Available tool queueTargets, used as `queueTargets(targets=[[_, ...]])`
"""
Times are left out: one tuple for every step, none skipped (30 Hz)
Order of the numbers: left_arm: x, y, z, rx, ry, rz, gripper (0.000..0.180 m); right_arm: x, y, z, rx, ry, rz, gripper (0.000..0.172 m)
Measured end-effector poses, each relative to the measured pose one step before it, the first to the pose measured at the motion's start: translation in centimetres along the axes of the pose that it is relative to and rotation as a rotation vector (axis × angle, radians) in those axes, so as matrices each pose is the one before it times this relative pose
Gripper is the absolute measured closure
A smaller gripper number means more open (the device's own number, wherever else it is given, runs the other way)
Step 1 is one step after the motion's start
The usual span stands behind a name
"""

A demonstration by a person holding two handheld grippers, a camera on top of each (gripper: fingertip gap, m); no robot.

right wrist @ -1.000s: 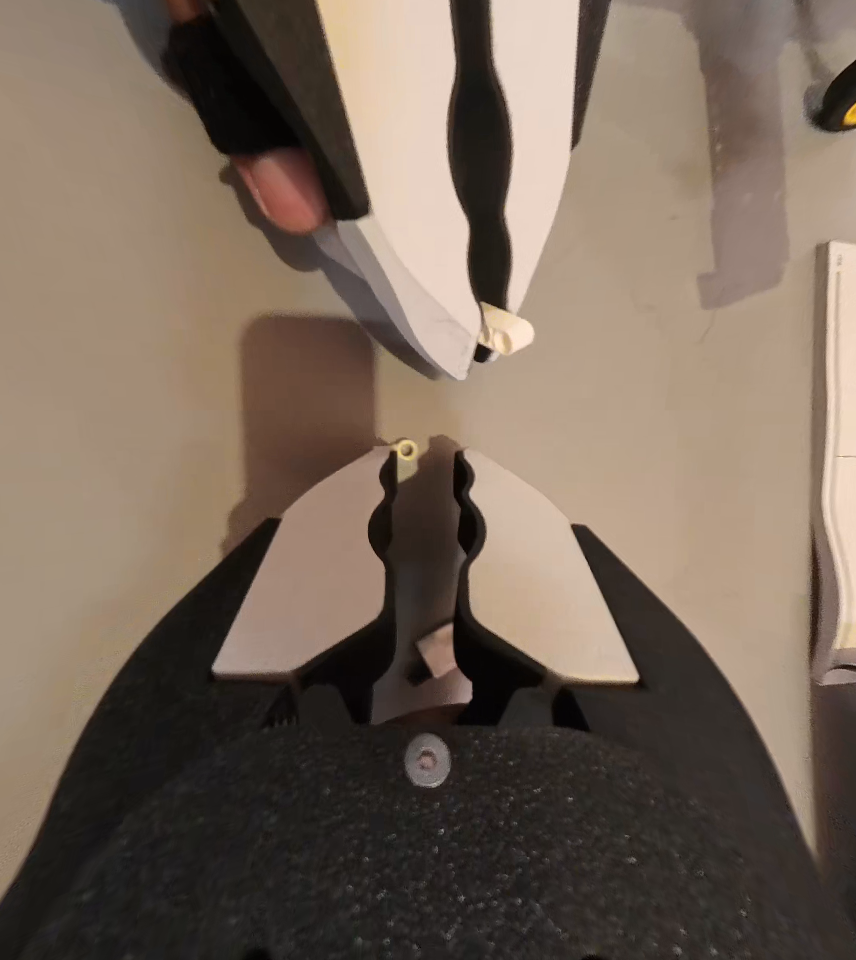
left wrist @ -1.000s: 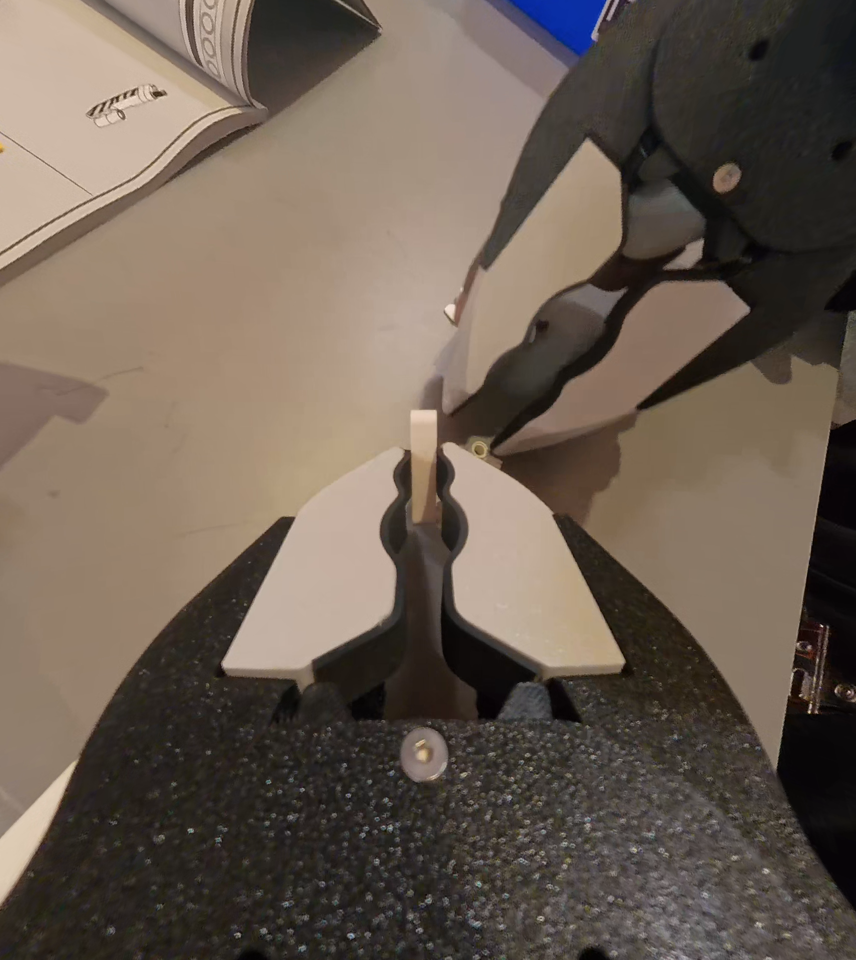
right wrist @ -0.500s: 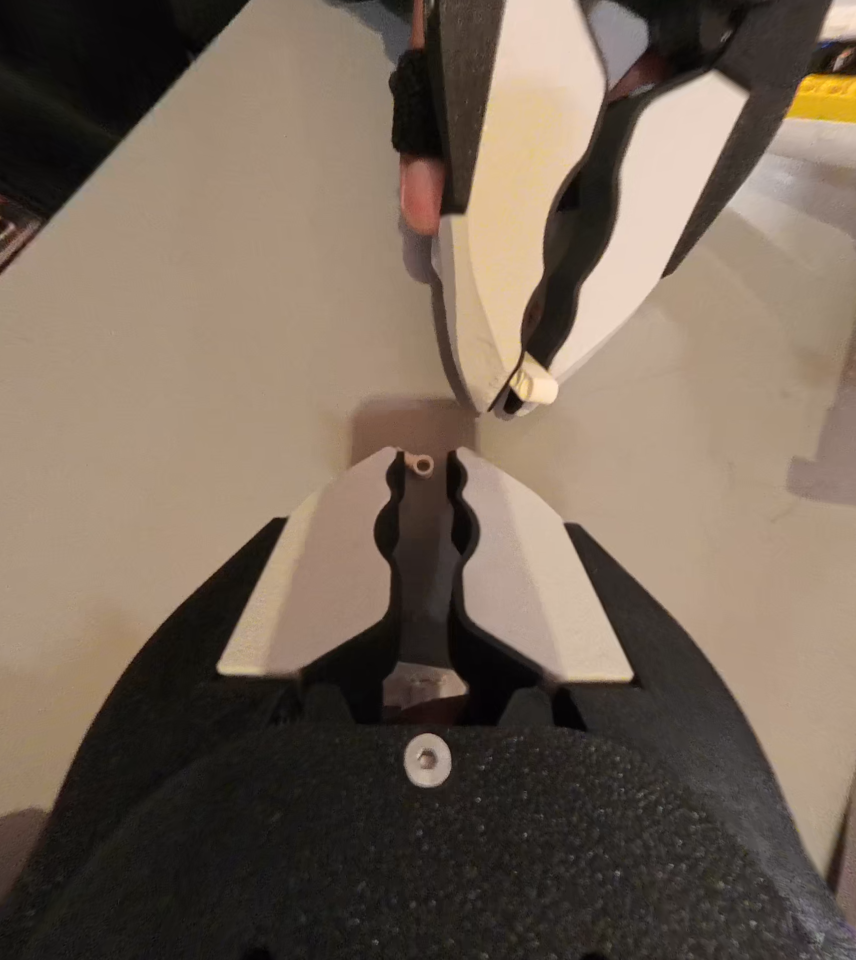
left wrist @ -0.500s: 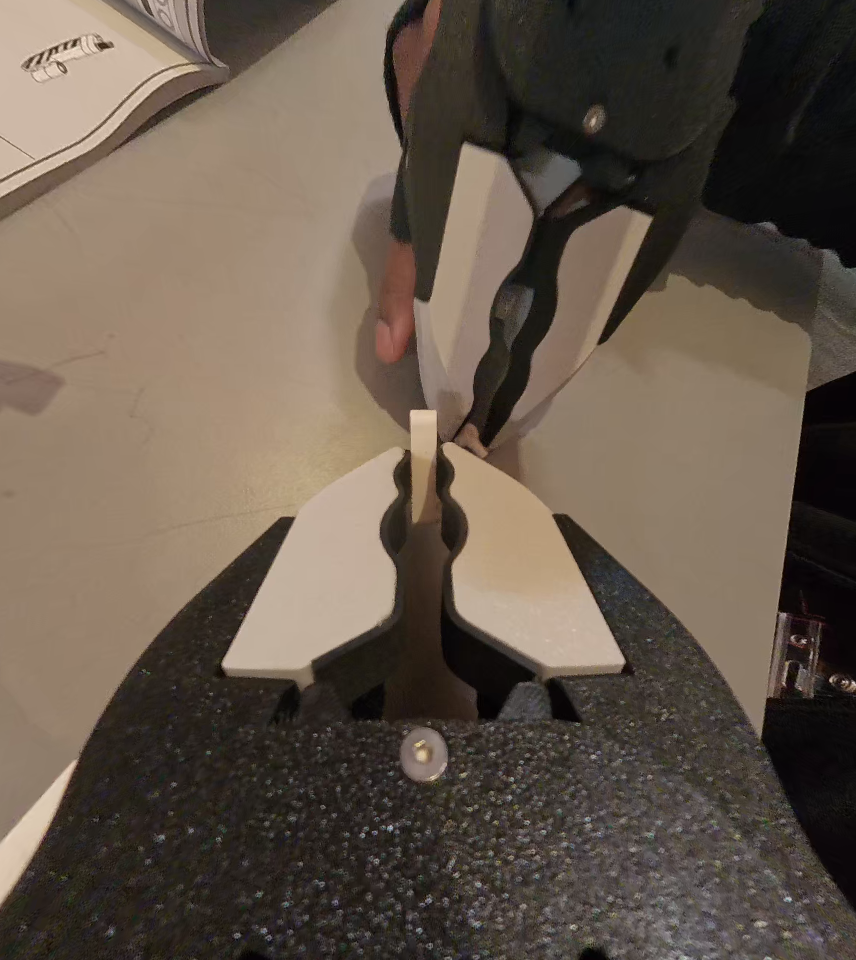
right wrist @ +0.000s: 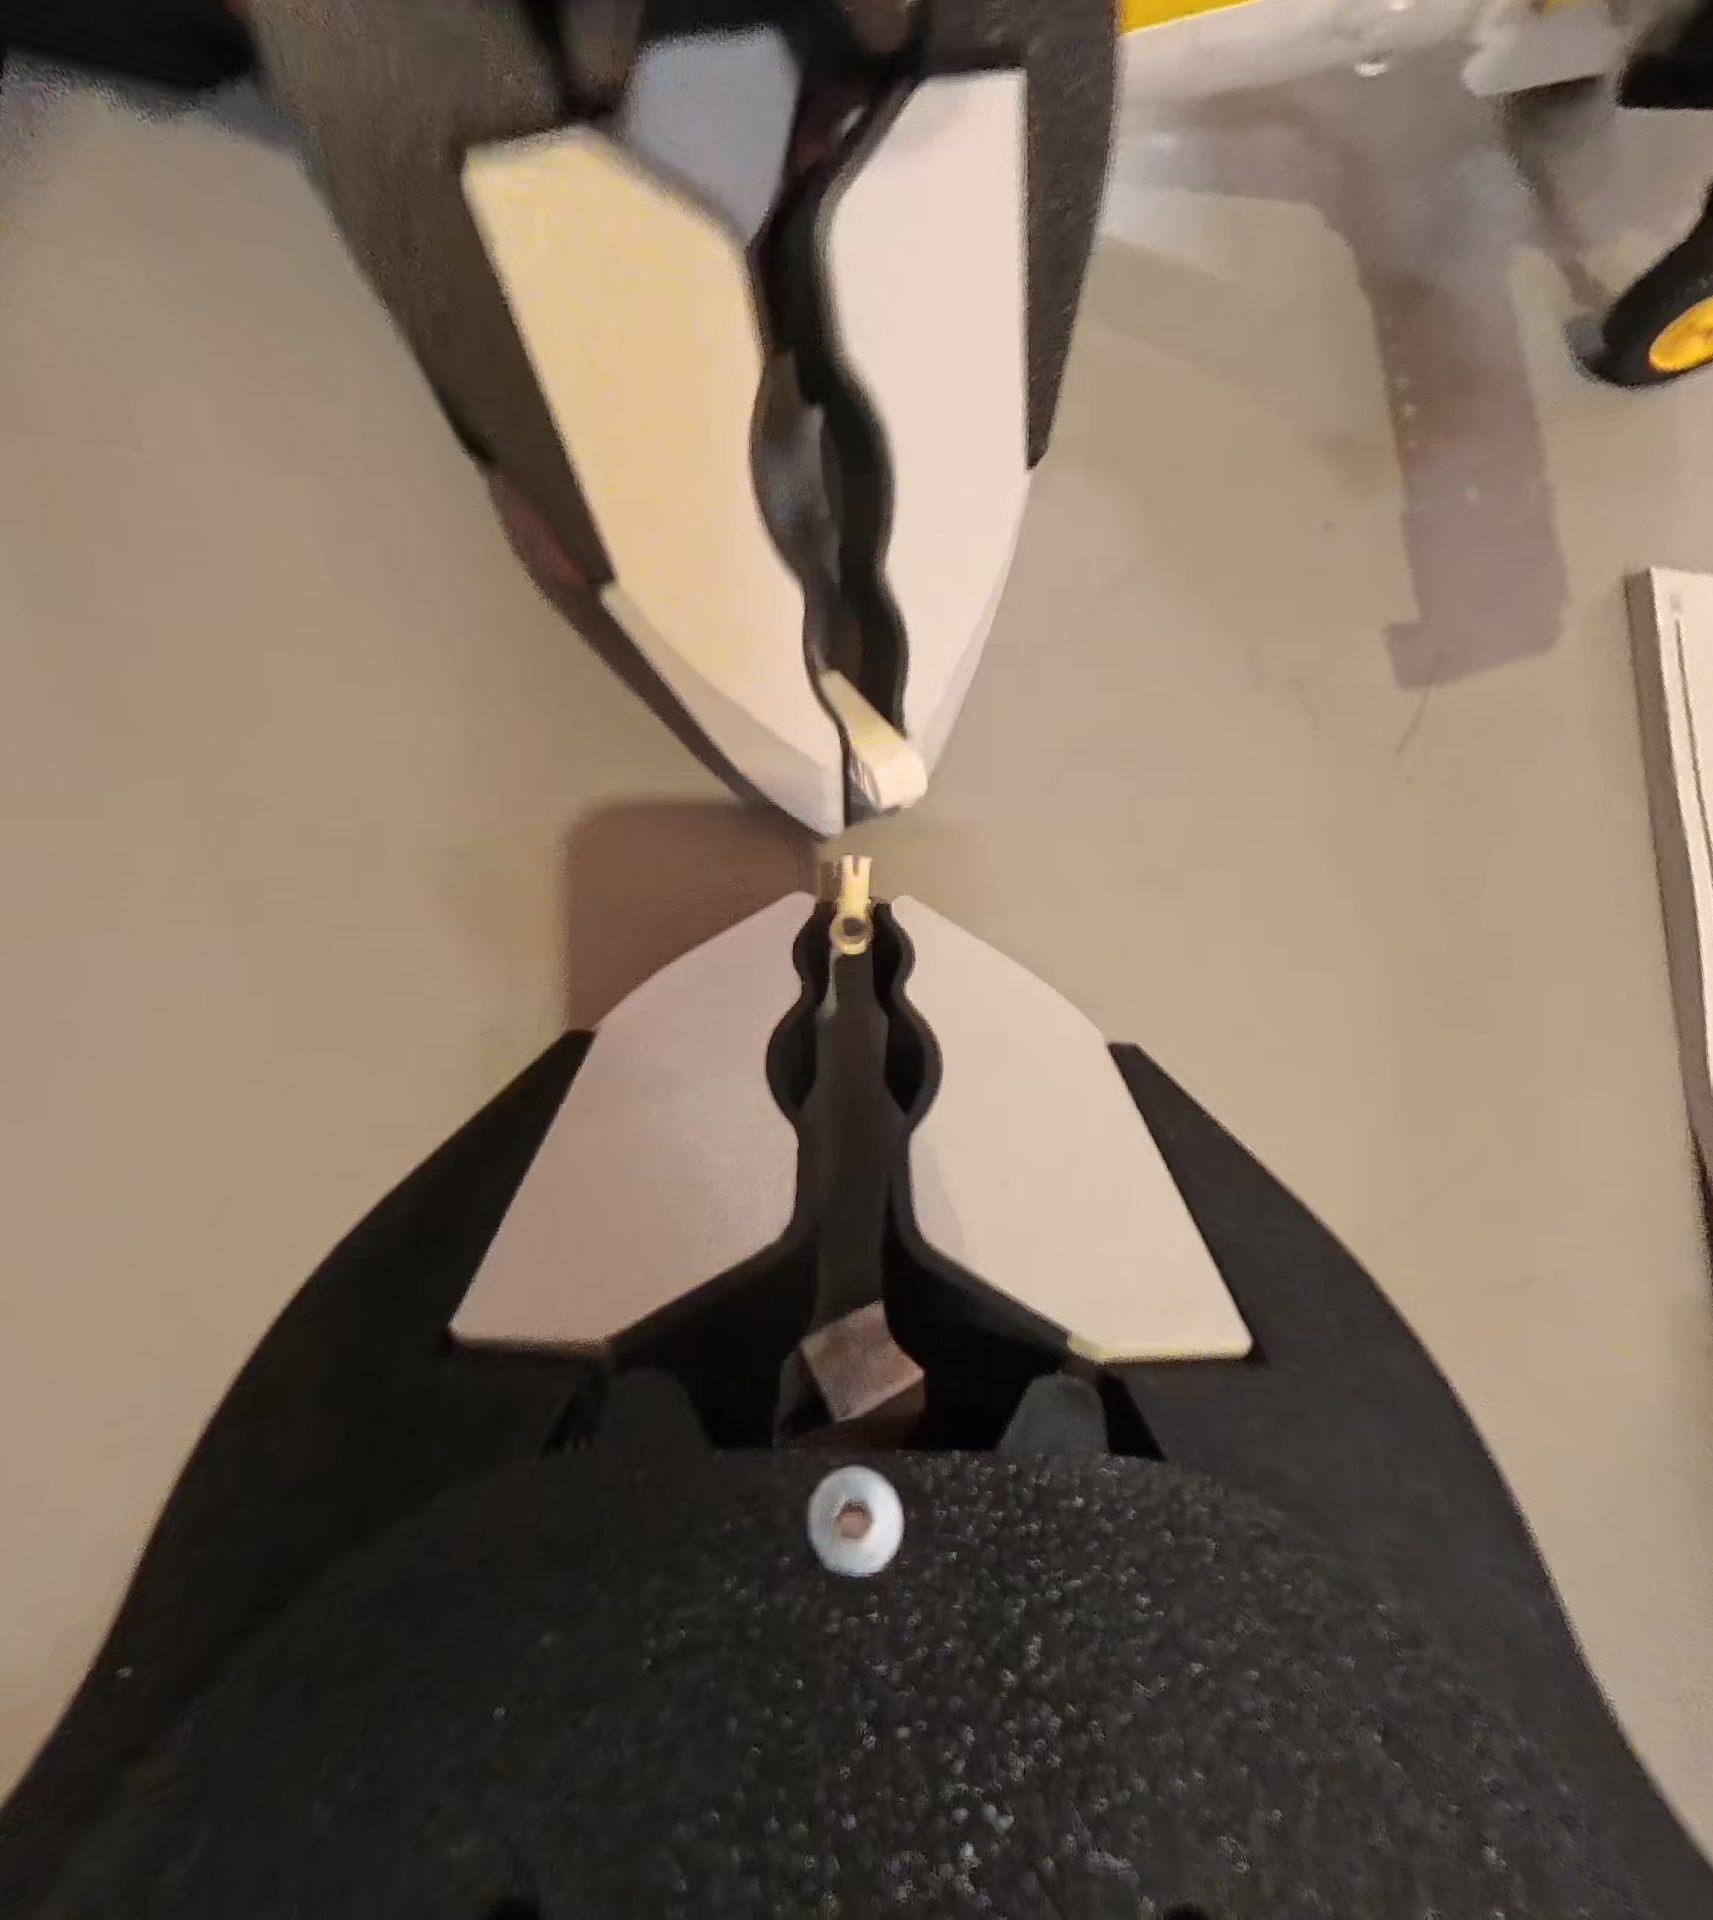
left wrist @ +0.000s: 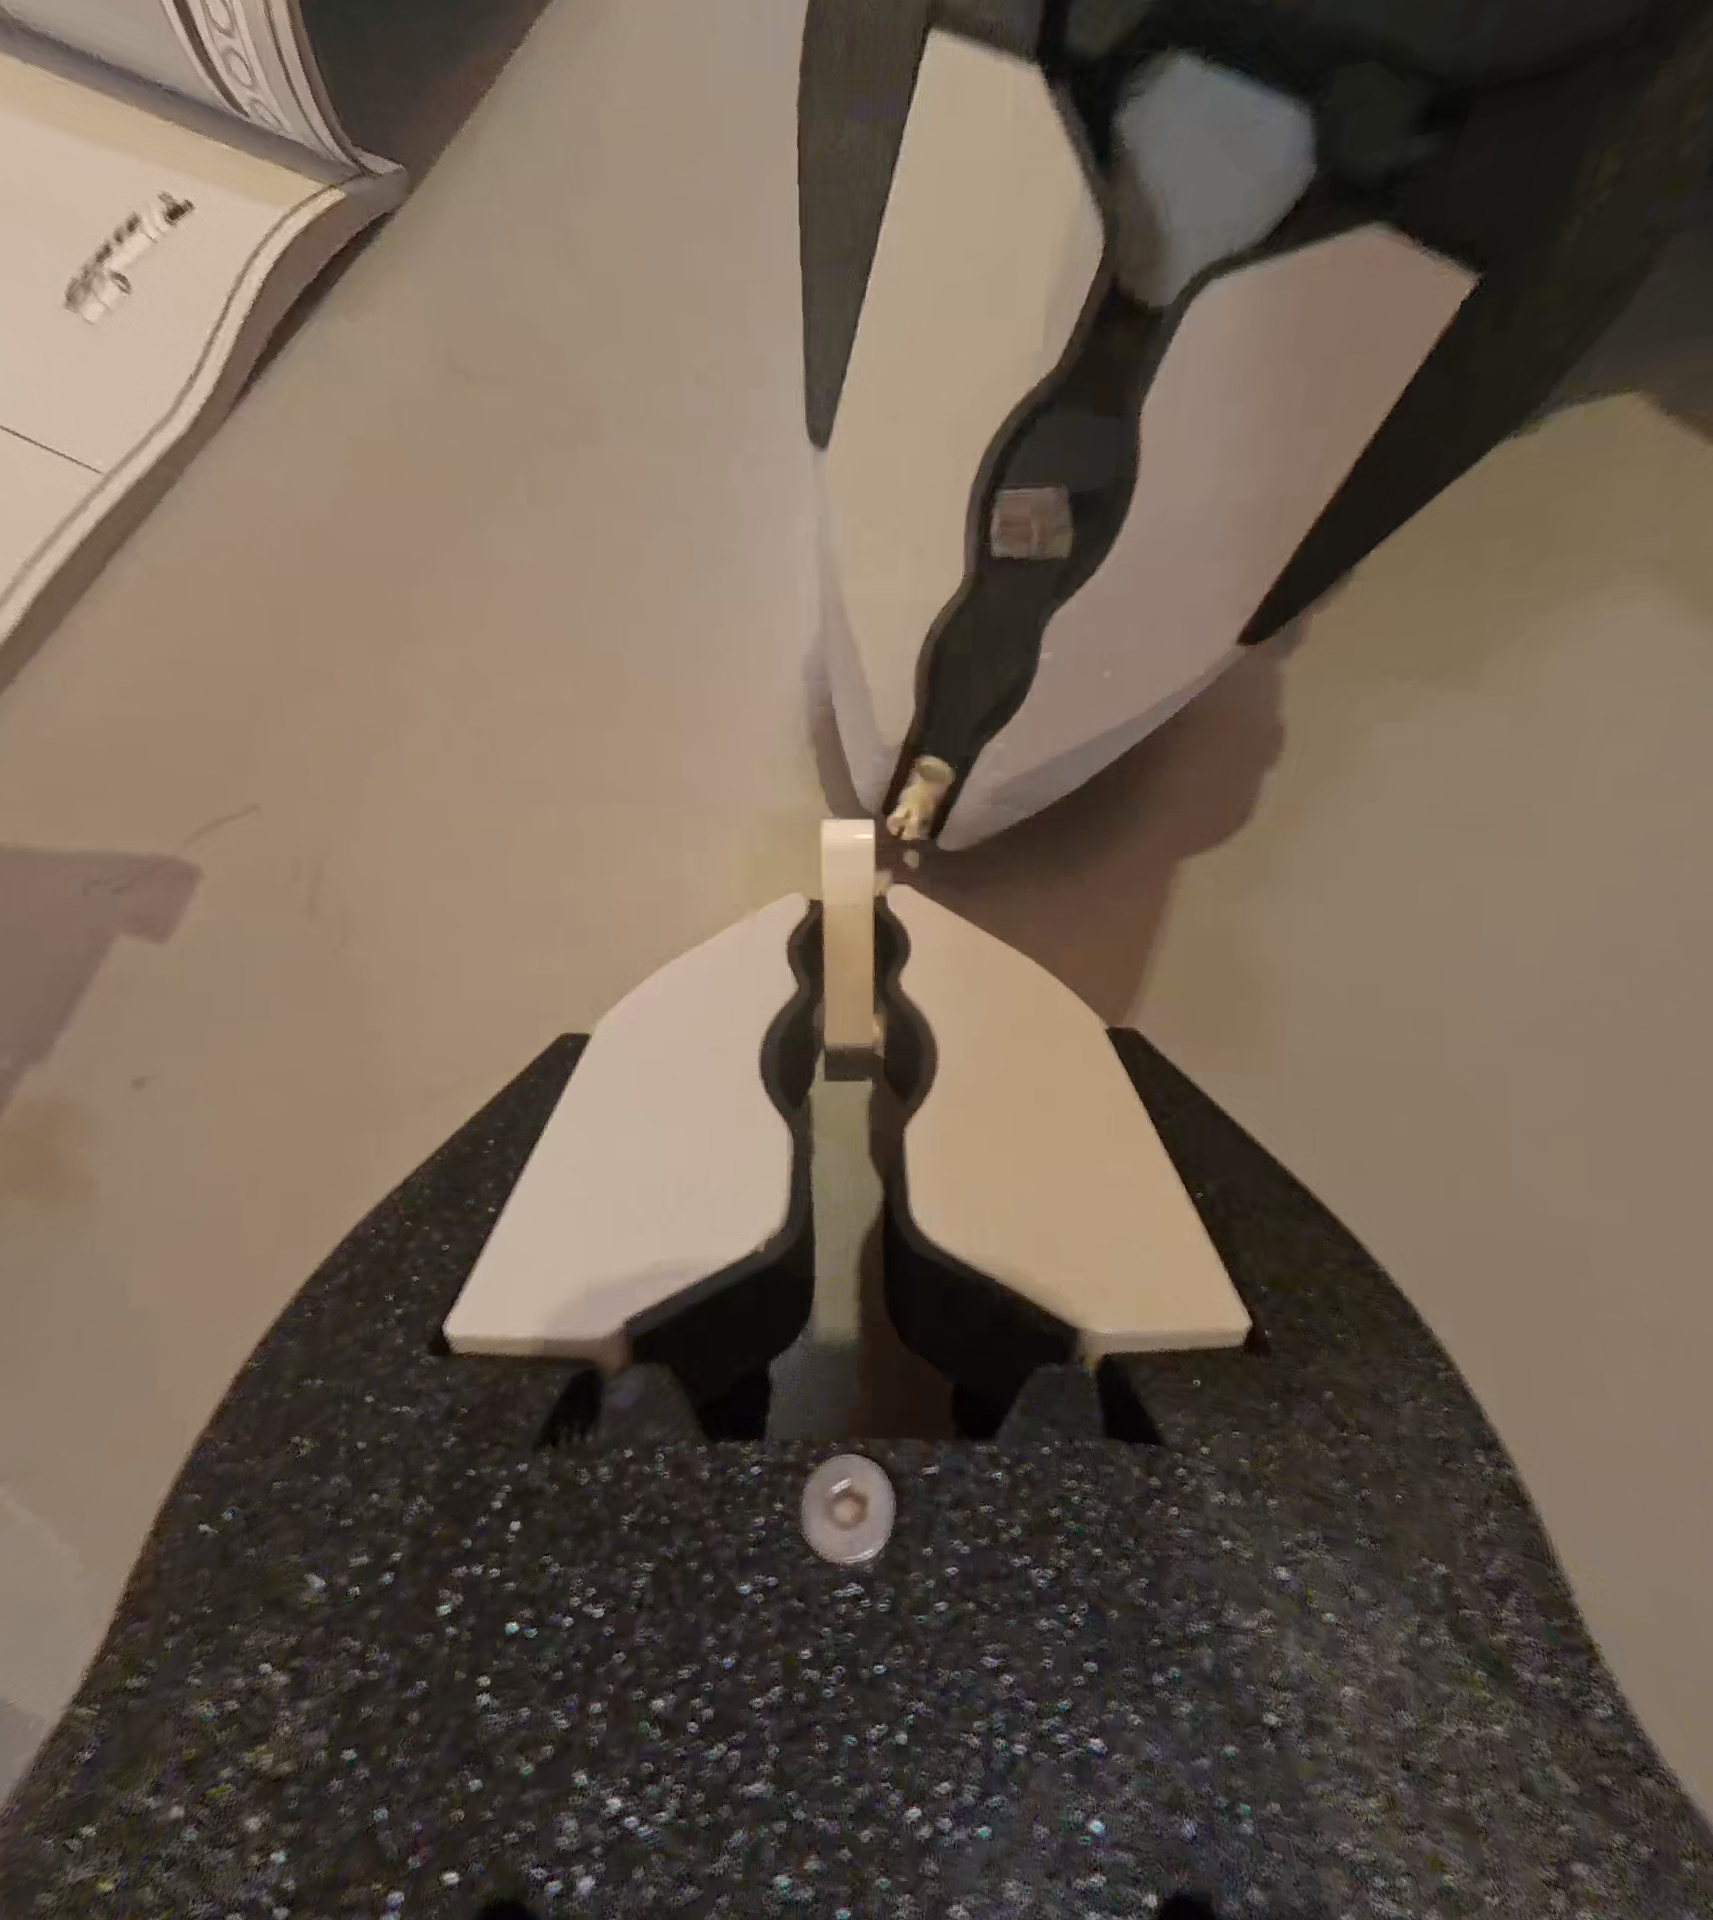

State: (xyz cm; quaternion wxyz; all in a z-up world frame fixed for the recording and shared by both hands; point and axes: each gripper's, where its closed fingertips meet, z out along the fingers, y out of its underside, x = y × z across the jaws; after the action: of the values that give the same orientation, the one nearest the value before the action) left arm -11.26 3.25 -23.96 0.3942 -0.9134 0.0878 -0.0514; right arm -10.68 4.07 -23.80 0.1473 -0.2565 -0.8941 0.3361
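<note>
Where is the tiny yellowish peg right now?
In the right wrist view the tiny yellowish peg is pinched in the right gripper, its tip pointing at the cream bar held by the left gripper.

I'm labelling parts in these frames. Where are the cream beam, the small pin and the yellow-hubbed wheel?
cream beam (left wrist: 848, 935): left wrist view, on its narrow edge between the left gripper's fingers.
small pin (right wrist: 850, 902): right wrist view, on its middle at the right gripper's fingertips.
yellow-hubbed wheel (right wrist: 1709, 312): right wrist view, on the yellow hub.

Right gripper (right wrist: 850, 906) jaws pinch a small cream pin (right wrist: 850, 891).
</note>
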Motion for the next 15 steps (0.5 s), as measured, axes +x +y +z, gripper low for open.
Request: queueTargets(targets=[[-0.191,-0.061,0.195,-0.0063,-0.0346,0.0071,0.172,-0.147,-0.3,-0.206,0.0165,-0.0048,0.0524,0.164],[-0.152,-0.154,0.14,0.0002,-0.0271,-0.0007,0.172,-0.189,-0.304,-0.216,0.0177,-0.0085,0.0489,0.164],[-0.064,-0.286,0.061,0.011,-0.0179,-0.0005,0.172,0.109,-0.311,-0.214,0.0191,0.0114,0.0452,0.164],[-0.04,-0.348,0.009,0.0159,-0.0115,-0.0053,0.172,0.167,-0.188,-0.183,0.0126,0.0141,0.044,0.164],[-0.113,-0.312,-0.018,0.0147,-0.0129,-0.0072,0.172,0.131,-0.116,-0.146,0.0086,0.0081,0.0456,0.164],[-0.181,-0.222,0.012,0.0112,-0.0164,-0.0037,0.172,0.11,-0.235,-0.123,0.0206,0.0049,0.0454,0.164],[-0.166,-0.168,0.011,0.0091,-0.0147,-0.0011,0.172,0.103,-0.159,-0.106,0.0174,0.0,0.0527,0.164],[-0.083,-0.119,0.037,0.0067,-0.0082,-0.001,0.172,-0.024,0.016,-0.029,0.005,-0.0109,0.0484,0.164],[0.036,-0.101,0.042,0.0064,-0.0027,0.0023,0.172,0.068,-0.135,-0.05,0.0174,-0.0032,0.039,0.164],[0.016,-0.071,0.068,0.004,-0.0066,0.0051,0.172,0.154,-0.064,-0.017,0.013,0.0009,0.0332,0.164],[-0.074,0.029,0.093,-0.003,-0.0147,0.0099,0.172,0.085,0.08,0.007,0.0002,-0.0052,0.0282,0.164],[-0.079,-0.026,0.057,0.0003,-0.016,0.0127,0.172,0.084,-0.089,-0.032,0.0115,-0.0051,0.0297,0.164],[-0.064,-0.082,0.013,0.0042,-0.0129,0.0105,0.172,0.018,-0.02,-0.026,0.0067,-0.0102,0.0246,0.164],[-0.115,-0.113,-0.013,0.0067,-0.0144,0.0076,0.172,0.066,-0.065,-0.053,0.0099,-0.0075,0.025,0.164],[-0.139,-0.127,-0.025,0.0088,-0.0164,0.0102,0.172,0.069,-0.143,-0.061,0.0147,-0.0079,0.0308,0.164]])
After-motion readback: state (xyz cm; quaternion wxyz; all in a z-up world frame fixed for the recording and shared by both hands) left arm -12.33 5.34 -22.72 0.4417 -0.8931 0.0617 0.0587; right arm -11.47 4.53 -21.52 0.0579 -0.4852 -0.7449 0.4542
